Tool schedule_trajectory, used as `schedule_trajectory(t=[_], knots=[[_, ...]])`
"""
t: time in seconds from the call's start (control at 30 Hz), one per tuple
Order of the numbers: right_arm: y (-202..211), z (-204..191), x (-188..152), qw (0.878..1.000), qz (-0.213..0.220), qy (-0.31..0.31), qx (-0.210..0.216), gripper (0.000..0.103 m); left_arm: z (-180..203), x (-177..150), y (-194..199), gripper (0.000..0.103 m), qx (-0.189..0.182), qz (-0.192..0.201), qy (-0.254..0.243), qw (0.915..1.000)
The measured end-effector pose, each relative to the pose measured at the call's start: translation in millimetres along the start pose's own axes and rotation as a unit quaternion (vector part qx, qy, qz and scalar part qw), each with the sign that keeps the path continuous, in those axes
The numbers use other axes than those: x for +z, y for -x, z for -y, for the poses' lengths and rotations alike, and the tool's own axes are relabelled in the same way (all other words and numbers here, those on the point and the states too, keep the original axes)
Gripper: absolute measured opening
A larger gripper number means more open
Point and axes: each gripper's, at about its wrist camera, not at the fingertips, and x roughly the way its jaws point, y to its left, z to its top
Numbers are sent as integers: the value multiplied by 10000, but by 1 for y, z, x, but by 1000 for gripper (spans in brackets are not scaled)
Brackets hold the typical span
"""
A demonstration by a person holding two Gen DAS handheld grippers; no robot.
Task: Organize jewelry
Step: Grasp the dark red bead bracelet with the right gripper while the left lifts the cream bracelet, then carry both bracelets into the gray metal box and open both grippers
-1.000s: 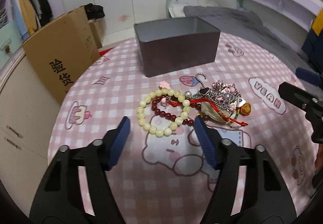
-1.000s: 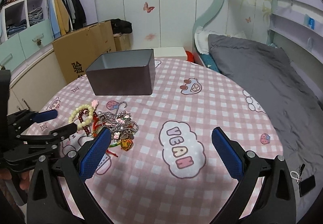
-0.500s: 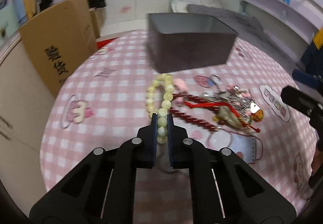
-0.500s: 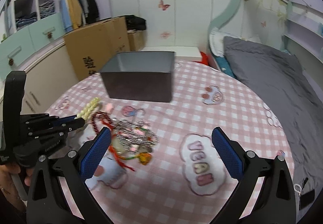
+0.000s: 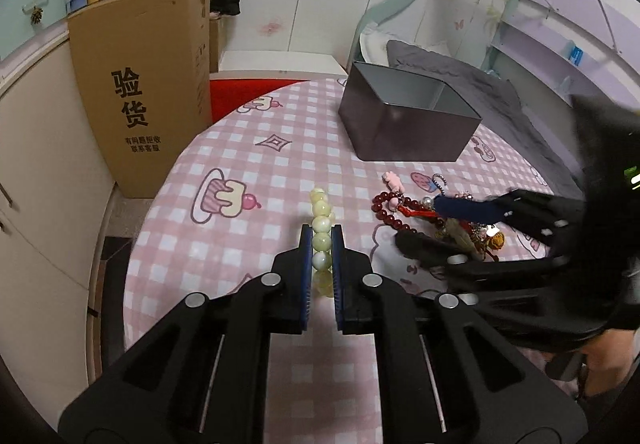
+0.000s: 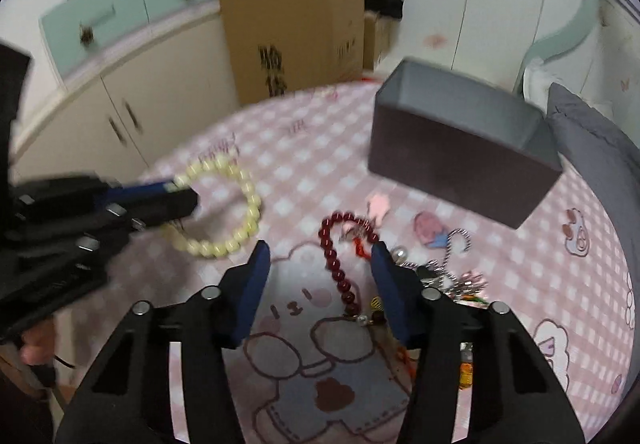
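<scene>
Left wrist view: left hand-held gripper (image 5: 320, 244) clamps one cream bracelet (image 5: 322, 232); right hand-held gripper (image 6: 320, 272) closing around one red bracelet (image 6: 340, 268).

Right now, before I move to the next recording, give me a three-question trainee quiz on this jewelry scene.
1. True or false: the left hand-held gripper is shut on the pale bead bracelet.
2. Multiple choice: which piece lies between the pads of the right hand-held gripper? A) the dark red bead bracelet B) the pink charm C) the pale bead bracelet
3. Short answer: does the grey box visibly hold any jewelry yet?

Key: 1 true. 2 A; the jaws are closing around it and do not yet press on it. 3 No, none shows in the part of its inside that is visible.
</scene>
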Motion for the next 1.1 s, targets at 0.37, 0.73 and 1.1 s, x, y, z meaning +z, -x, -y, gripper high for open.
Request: schedule_trajectory(t=[0.37,0.73,1.1], knots=[[-19,13,1,9992,-347,120,152,6,8,7,0,9,-364,45,-90,9993],[62,41,20,9864,736,-797,1233,6,32,38,25,9,-949,413,-291,9942],[105,70,49,9782,1456,-906,1167,6,56,85,36,9,-1439,700,-509,9858]])
